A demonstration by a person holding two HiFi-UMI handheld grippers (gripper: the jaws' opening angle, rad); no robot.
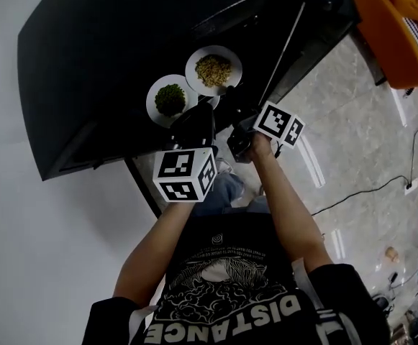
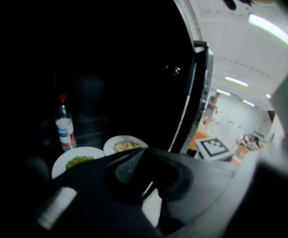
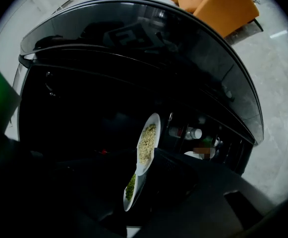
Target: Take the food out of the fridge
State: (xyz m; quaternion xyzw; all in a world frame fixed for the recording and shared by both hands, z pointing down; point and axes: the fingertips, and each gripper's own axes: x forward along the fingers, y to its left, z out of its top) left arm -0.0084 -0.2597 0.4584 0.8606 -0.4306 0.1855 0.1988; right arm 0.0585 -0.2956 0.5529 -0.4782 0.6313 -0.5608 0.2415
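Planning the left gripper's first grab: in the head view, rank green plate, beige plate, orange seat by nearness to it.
1. green plate, just ahead, left
2. beige plate, beyond it, right
3. orange seat, far off, right

Ahead of the jaws of the left gripper, the green-food plate and the pale-food plate look like smooth, glazed white ceramic, and the bottle behind them like clear plastic. The fridge around them is glossy black, its outer face reflecting like a mirror.
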